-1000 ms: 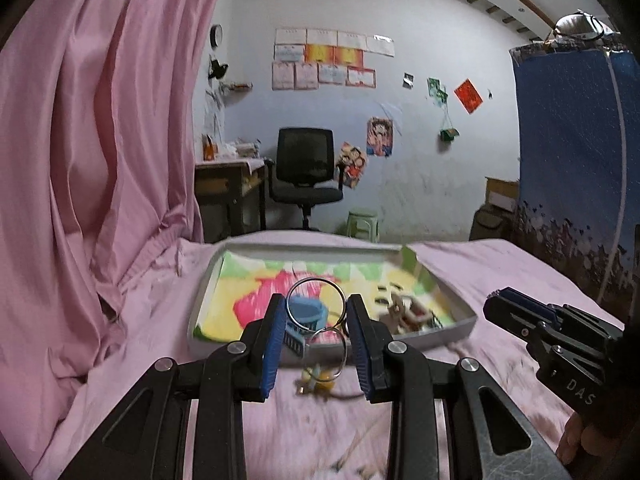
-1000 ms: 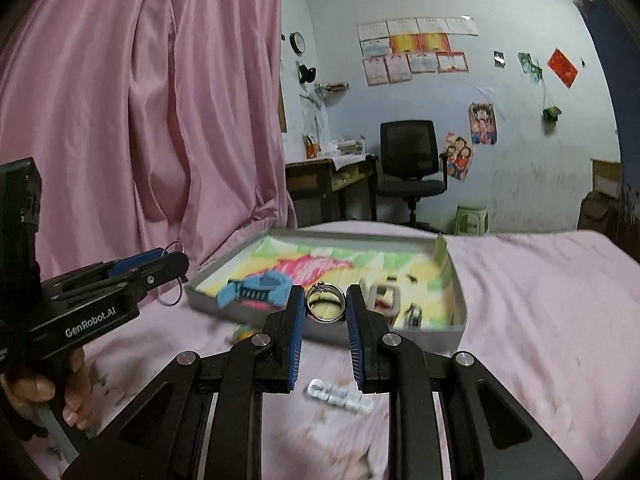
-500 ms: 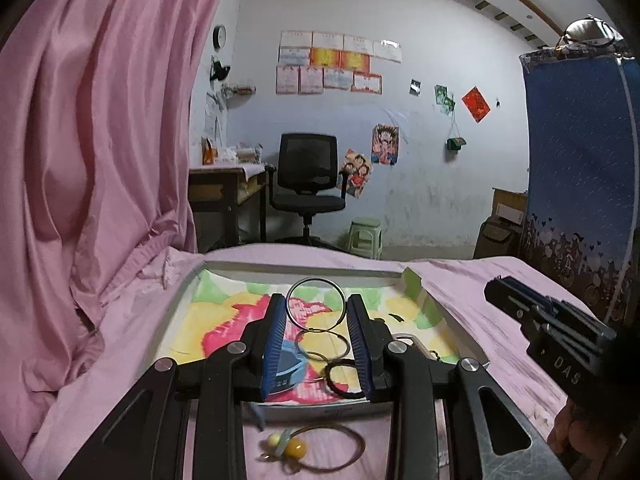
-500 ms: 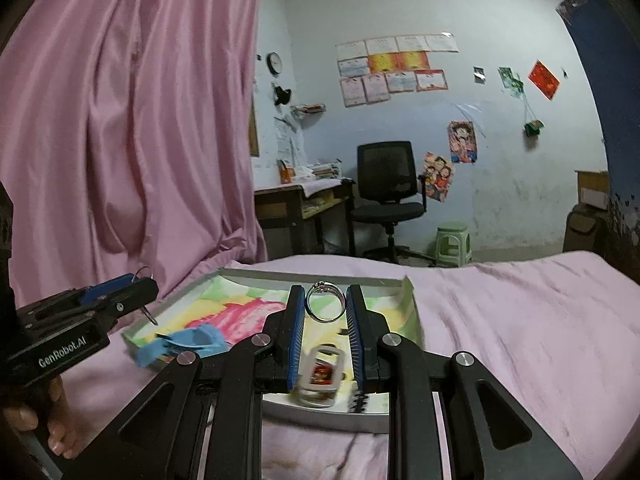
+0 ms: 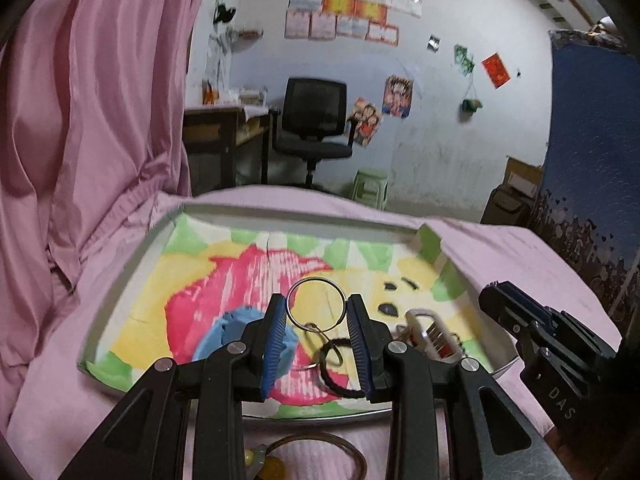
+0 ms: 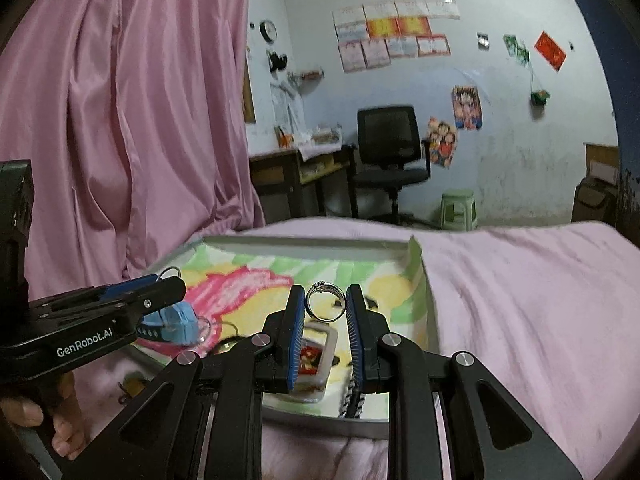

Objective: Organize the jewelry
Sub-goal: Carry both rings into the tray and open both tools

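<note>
Both hand-held grippers advanced over tray [image 5: 132, 264]: left [image 5: 317, 309] pinching key ring [image 5: 317, 301], right [image 6: 325, 307] pinching ring [image 6: 325, 303].

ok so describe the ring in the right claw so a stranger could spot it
Find the shallow tray with the colourful lining on the pink bed. Above its right end, the right claw pinches a small silver ring. Unlike the left claw's plain key ring, it is thicker, with a setting on top.

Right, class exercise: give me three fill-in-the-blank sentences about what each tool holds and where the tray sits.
1. The left tool grips a large metal key ____.
2. The right tool grips a small silver ____.
3. The tray with the colourful lining rests on a ____ bedsheet.

Missing words: ring; ring; pink
</note>
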### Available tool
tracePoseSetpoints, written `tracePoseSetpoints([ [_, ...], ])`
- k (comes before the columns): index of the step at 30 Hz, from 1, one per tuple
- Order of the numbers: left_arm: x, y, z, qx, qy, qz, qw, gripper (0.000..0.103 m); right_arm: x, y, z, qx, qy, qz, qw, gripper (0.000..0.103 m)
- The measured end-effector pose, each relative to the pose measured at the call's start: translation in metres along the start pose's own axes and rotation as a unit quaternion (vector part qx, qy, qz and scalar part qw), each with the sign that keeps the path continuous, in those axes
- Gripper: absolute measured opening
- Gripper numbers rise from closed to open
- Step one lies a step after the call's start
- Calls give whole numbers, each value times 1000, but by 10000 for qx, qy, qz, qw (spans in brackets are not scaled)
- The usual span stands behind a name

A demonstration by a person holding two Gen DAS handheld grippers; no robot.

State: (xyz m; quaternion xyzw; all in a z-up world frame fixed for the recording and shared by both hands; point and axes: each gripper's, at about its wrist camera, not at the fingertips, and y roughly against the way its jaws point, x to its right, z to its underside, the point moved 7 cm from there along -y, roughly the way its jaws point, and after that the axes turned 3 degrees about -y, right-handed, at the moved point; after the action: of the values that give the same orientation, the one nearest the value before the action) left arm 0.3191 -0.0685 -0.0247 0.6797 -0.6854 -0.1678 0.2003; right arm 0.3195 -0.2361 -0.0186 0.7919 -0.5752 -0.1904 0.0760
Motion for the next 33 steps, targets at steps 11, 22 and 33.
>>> tracePoseSetpoints([
  [11, 1, -15, 11, -349, -152, -168, 9991, 30, 7, -26, 27, -716, -152, -21, 9973, 19],
  [22, 2, -17, 9, -520, -167, -86, 9985, 30, 9, -34, 39, -974, -211, -28, 9950, 19],
  [33, -5, 0, 2, -281, 194, 184, 9992, 55, 9, -26, 32, -823, -223, 20, 9964, 37],
])
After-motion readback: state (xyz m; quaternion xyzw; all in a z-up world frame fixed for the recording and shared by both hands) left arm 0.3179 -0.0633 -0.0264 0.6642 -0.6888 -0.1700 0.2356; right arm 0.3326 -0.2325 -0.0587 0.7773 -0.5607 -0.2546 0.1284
